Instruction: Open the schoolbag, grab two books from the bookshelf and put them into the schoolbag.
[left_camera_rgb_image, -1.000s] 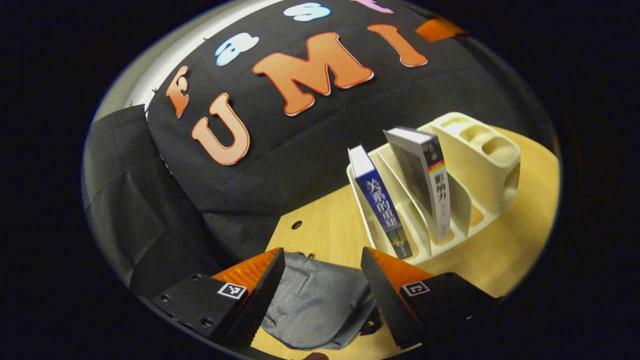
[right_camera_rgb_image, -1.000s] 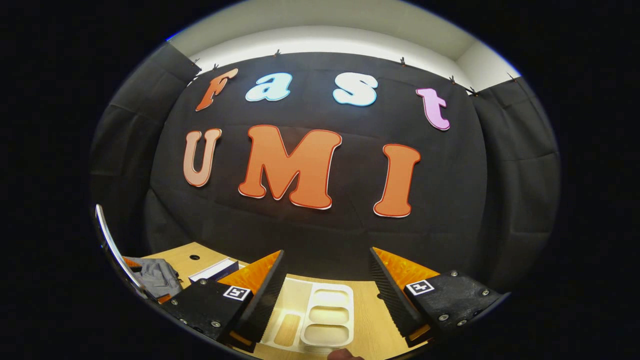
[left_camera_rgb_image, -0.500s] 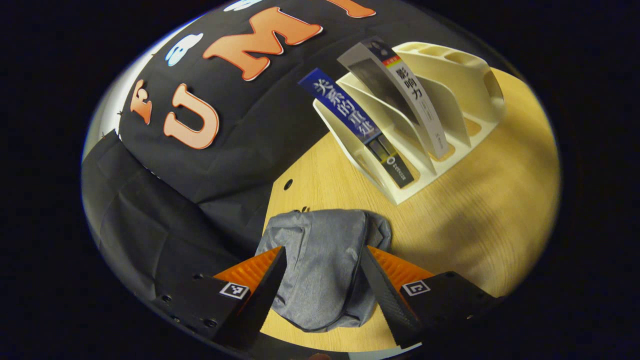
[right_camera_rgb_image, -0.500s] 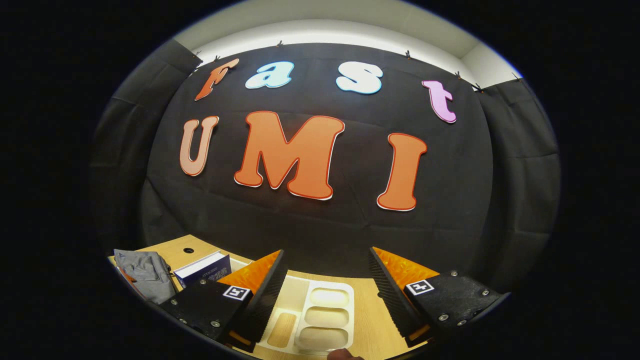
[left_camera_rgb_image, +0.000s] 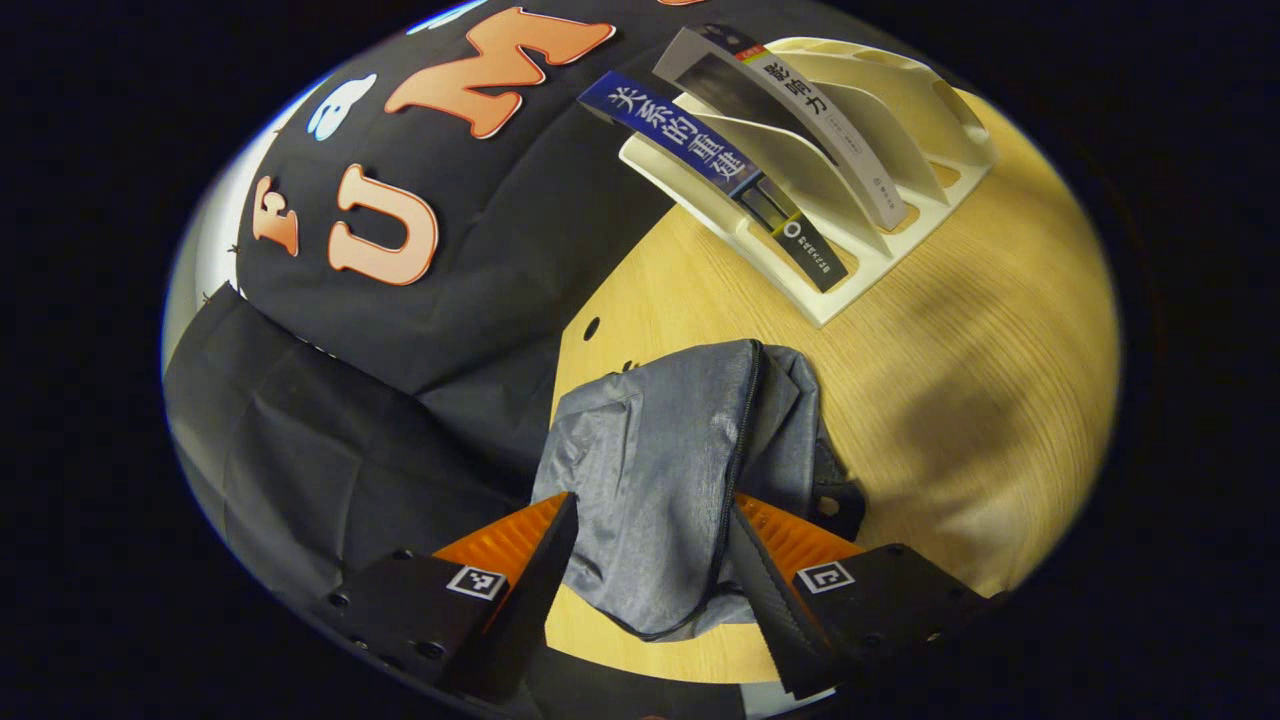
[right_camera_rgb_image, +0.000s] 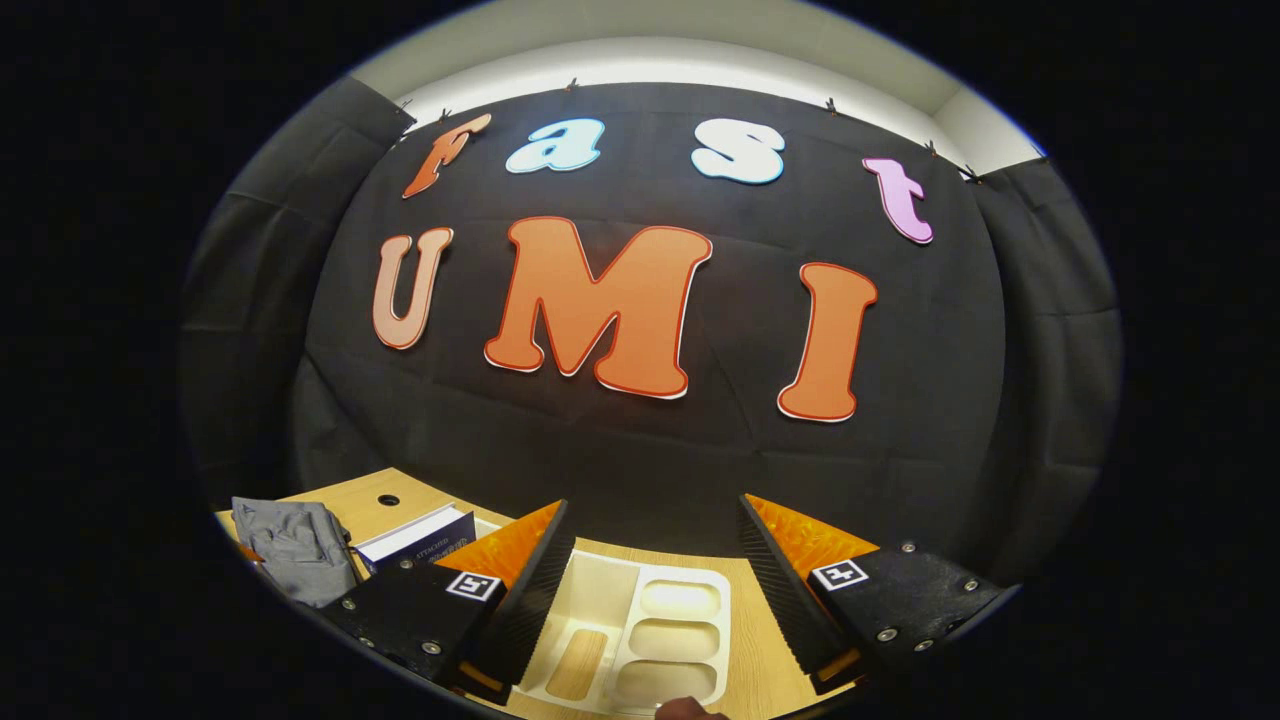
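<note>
Meanwhile, on a light wood desk (left_camera_rgb_image: 960, 330) w/ black cloth walls behind: grey schoolbag (left_camera_rgb_image: 670, 470) lies zipped between the left tongs (left_camera_rgb_image: 650, 560), spread apart; two books lean in the cream bookshelf (left_camera_rgb_image: 850, 270). Right tongs (right_camera_rgb_image: 650, 570) also apart, over bookshelf.

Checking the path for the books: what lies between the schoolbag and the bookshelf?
Bare wooden table; the left gripper view shows nothing between the grey schoolbag and the bookshelf.

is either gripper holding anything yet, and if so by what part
Nothing is held. The left gripper hangs open over the grey fabric schoolbag, its fingers on either side of the bag's closed zipper. The right gripper is open above the cream plastic bookshelf.
</note>
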